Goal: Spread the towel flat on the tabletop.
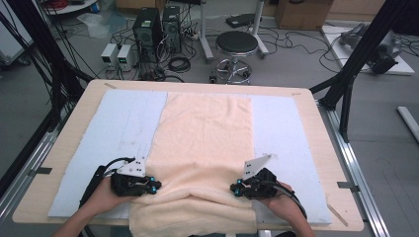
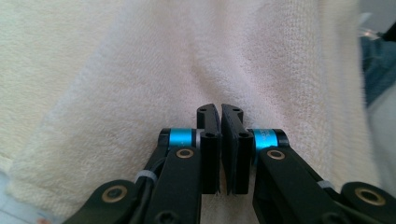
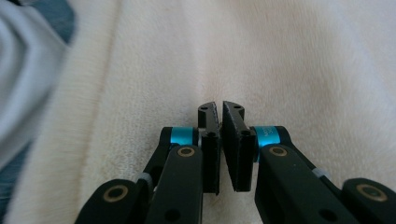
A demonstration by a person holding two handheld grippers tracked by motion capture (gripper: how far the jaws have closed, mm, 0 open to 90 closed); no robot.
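A cream towel (image 1: pixel 202 148) is spread lengthwise down the middle of a pale blue mat (image 1: pixel 123 128) on the wooden table (image 1: pixel 316 148). Its near end is rumpled and hangs over the table's near edge.

The left gripper (image 1: pixel 156 186) is placed at the towel's left edge, near that bunched end; the right gripper (image 1: pixel 232 187) mirrors it at the right edge. Both point inward toward each other.

Jaws: closed on both sides. In the left gripper view the left gripper (image 2: pixel 220 109) is seen with only a thin slit between its pads, over the pile of the towel (image 2: pixel 140 93). In the right gripper view the right gripper (image 3: pixel 220 106) looks the same over the towel (image 3: pixel 303 70). No fabric is seen between the pads in either view. Whether a thin edge is pinched at the tips cannot be told.

Step judged: grasp of the near side edges, ahead of a fold or a straightening pull. A secured hold is not confirmed.

Next move calls for:
- a real bite of cloth taken on each side, edge layer only, mat not caught
- both hands lifted together, kept level
- near end carried forward over the flat part, edges kept aligned
- tension kept even so the towel is not skewed
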